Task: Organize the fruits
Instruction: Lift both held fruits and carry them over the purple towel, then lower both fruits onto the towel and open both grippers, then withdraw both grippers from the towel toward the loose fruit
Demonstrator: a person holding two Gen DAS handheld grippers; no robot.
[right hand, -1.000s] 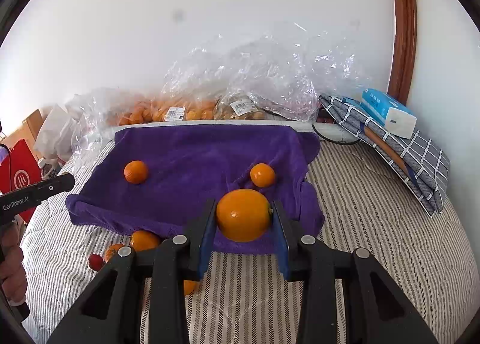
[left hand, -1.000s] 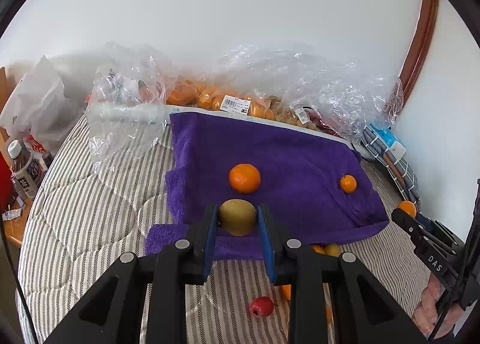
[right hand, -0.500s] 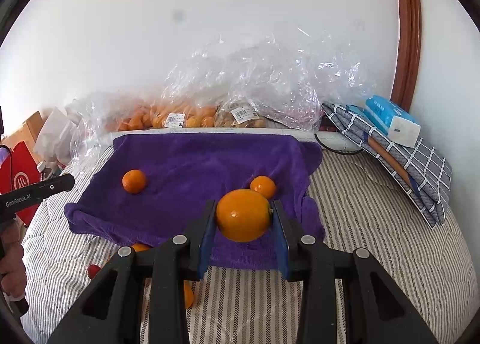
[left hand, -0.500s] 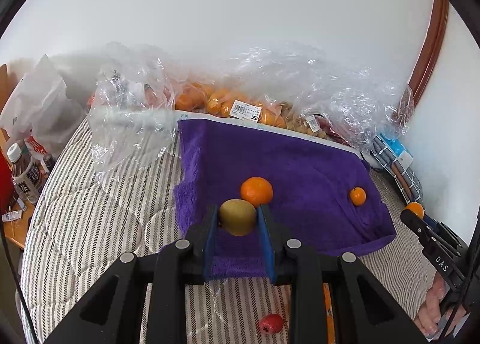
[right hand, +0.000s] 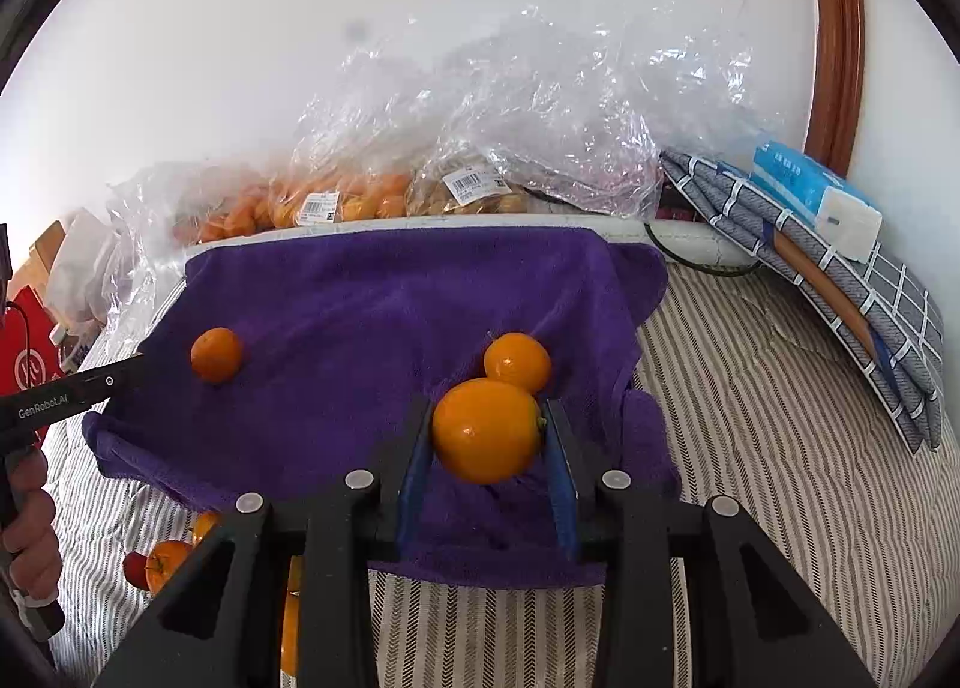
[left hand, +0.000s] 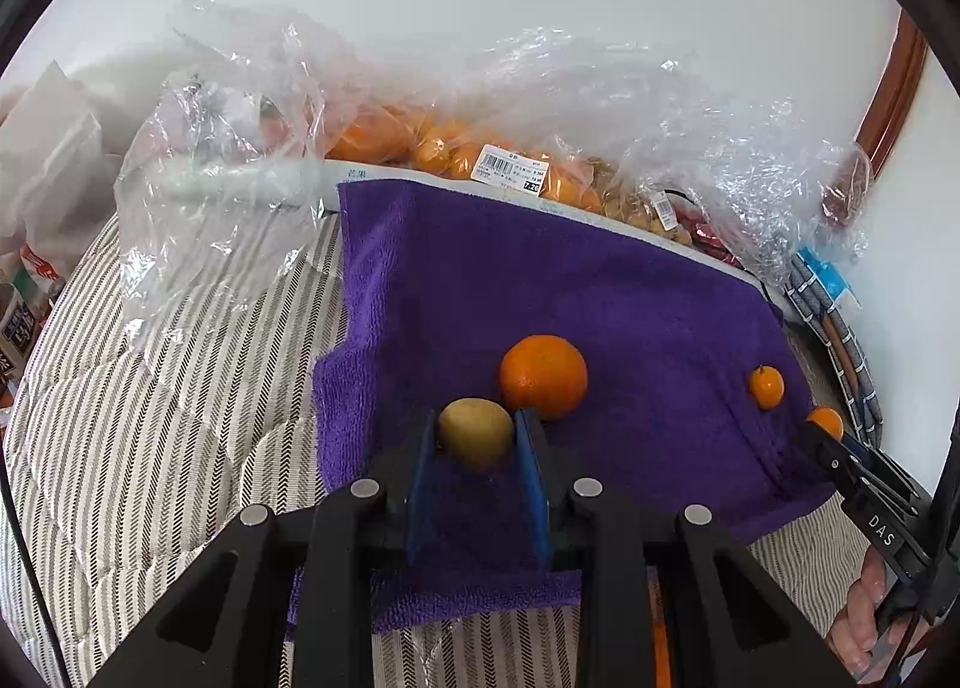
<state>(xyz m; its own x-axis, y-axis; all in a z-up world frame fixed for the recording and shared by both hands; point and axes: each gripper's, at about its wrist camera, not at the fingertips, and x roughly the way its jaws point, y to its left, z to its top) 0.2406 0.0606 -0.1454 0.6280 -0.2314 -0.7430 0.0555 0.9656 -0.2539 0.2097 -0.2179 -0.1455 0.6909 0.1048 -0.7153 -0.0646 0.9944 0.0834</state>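
Observation:
A purple towel [left hand: 510,274] [right hand: 390,292] lies on the striped bed. My left gripper [left hand: 475,436] is shut on a yellow-green fruit [left hand: 474,428], held low over the towel's near left part, just before a large orange [left hand: 543,377]. A small orange [left hand: 766,386] lies at the towel's right. My right gripper [right hand: 487,433] is shut on a big orange [right hand: 485,428] over the towel's near right part, close to an orange [right hand: 517,361] lying there. Another orange [right hand: 216,354] lies on the towel's left. The right gripper also shows at the right edge of the left wrist view [left hand: 840,448].
Clear plastic bags of oranges [left hand: 456,147] [right hand: 336,196] line the wall behind the towel. Loose oranges and a small red fruit [right hand: 159,565] lie on the bed before the towel. A folded checked cloth with a tissue pack [right hand: 810,196] sits at the right.
Both grippers have moved forward over the towel with their fruits held. The large orange and the right-side orange now lie much closer to the fingers.

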